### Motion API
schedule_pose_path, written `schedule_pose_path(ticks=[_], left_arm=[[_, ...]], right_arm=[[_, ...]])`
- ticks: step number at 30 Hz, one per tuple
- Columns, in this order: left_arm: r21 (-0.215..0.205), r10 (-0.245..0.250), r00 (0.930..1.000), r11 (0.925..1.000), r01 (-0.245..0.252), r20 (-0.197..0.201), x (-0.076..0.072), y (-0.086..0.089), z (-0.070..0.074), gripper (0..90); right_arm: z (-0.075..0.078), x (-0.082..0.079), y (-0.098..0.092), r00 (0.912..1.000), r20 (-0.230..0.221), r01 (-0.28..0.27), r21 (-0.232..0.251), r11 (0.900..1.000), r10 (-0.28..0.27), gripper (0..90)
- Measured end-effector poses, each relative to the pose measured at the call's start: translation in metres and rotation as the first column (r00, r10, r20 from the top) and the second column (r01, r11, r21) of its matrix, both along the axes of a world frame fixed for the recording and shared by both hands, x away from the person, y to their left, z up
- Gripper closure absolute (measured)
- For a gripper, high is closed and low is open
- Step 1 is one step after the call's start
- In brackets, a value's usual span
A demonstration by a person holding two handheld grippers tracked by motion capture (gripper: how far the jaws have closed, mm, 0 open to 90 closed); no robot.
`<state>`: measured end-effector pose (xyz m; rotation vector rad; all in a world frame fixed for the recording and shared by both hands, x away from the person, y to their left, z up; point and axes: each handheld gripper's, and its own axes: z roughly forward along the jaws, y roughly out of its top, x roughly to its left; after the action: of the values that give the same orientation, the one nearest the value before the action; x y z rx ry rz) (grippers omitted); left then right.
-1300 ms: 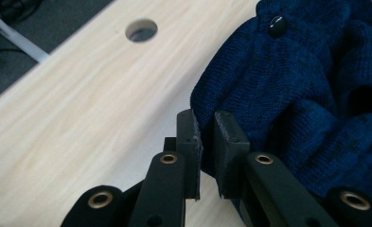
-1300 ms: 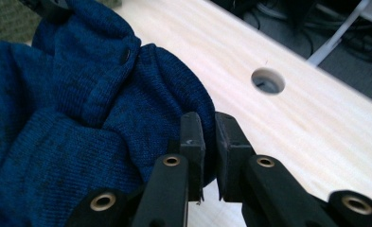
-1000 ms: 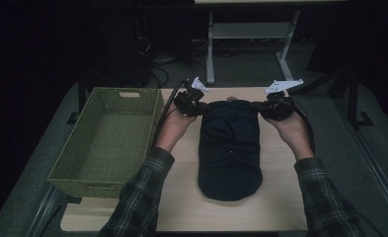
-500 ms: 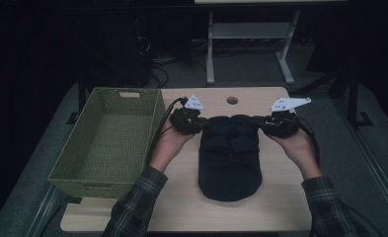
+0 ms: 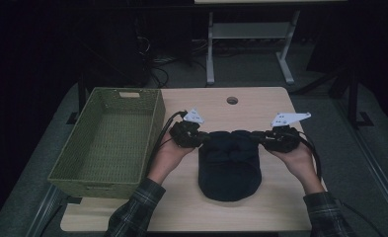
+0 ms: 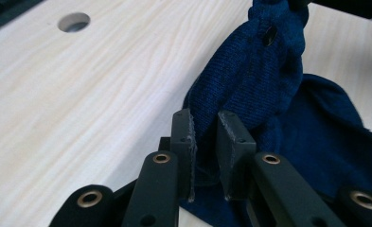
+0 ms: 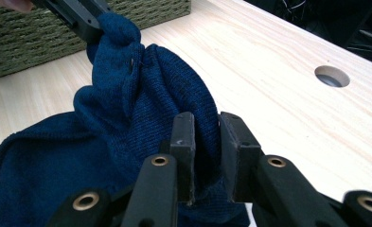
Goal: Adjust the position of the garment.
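two grippers pinch the far edge of the blue cloth (image 5: 229, 163), lying mid-table beside the basket (image 5: 107, 138): left gripper (image 6: 205, 130) and right gripper (image 7: 206, 132), jaws just eased yet gripping. the person should bring both down level, keeping the fold even.

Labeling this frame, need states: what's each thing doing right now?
Left gripper: shut on the cloth's far edge.
Right gripper: shut on the same edge.
Blue cloth: far edge pinched and bunched, the rest lying on the table.
Green basket: upright, empty.
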<state>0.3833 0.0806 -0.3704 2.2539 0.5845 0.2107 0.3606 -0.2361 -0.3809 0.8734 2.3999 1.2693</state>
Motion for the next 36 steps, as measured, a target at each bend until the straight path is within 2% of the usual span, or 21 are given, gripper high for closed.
schedule_pose_path(ticks=[8, 10, 13, 17, 23, 25, 27, 33, 36], left_arm=[[0.008, -0.033, 0.9984, 0.9994, 0.034, -0.046, -0.011, 0.002, -0.009, 76.4], [0.003, -0.038, 0.9977, 0.9993, 0.038, -0.057, -0.013, 0.002, -0.011, 76.1], [0.01, -0.045, 0.997, 0.9989, 0.046, -0.063, -0.019, 0.003, -0.012, 75.8], [0.015, -0.055, 0.9964, 0.9983, 0.056, -0.064, -0.024, 0.003, -0.013, 75.8], [0.01, -0.067, 0.993, 0.9976, 0.068, -0.097, -0.034, 0.004, -0.02, 75.8], [0.002, -0.076, 0.9905, 0.9971, 0.076, -0.115, -0.041, 0.005, -0.024, 75.6], [0.012, -0.085, 0.9895, 0.9962, 0.087, -0.117, -0.044, 0.005, -0.025, 75.5], [-0.004, -0.089, 0.9862, 0.996, 0.089, -0.139, -0.055, 0.007, -0.029, 75.3], [0.005, -0.095, 0.9852, 0.9953, 0.097, -0.142, -0.058, 0.007, -0.03, 75.4]], right_arm=[[-0.015, -0.015, -0.003, 0.9989, -0.047, 0.004, 0.048, 0.999, -0.002, 73.3], [-0.019, -0.019, -0.002, 0.9983, -0.058, 0.001, 0.033, 0.999, 0.001, 72.9], [-0.021, -0.024, -0.003, 0.9973, -0.073, -0.006, 0.046, 0.999, 0.009, 72.4], [-0.024, -0.031, -0.002, 0.9968, -0.079, -0.014, 0.039, 0.999, 0.017, 72.2], [-0.028, -0.043, -0.002, 0.996, -0.084, -0.029, 0.021, 0.999, 0.031, 71.5], [-0.032, -0.051, -0.003, 0.9948, -0.095, -0.035, 0.017, 0.999, 0.037, 70.6], [-0.034, -0.055, -0.003, 0.9941, -0.1, -0.042, 0.008, 0.999, 0.043, 70.2], [-0.04, -0.067, -0.004, 0.993, -0.105, -0.053, 0.01, 0.999, 0.054, 68.5], [-0.043, -0.072, -0.004, 0.9922, -0.11, -0.057, 0.017, 0.998, 0.059, 67.1]])
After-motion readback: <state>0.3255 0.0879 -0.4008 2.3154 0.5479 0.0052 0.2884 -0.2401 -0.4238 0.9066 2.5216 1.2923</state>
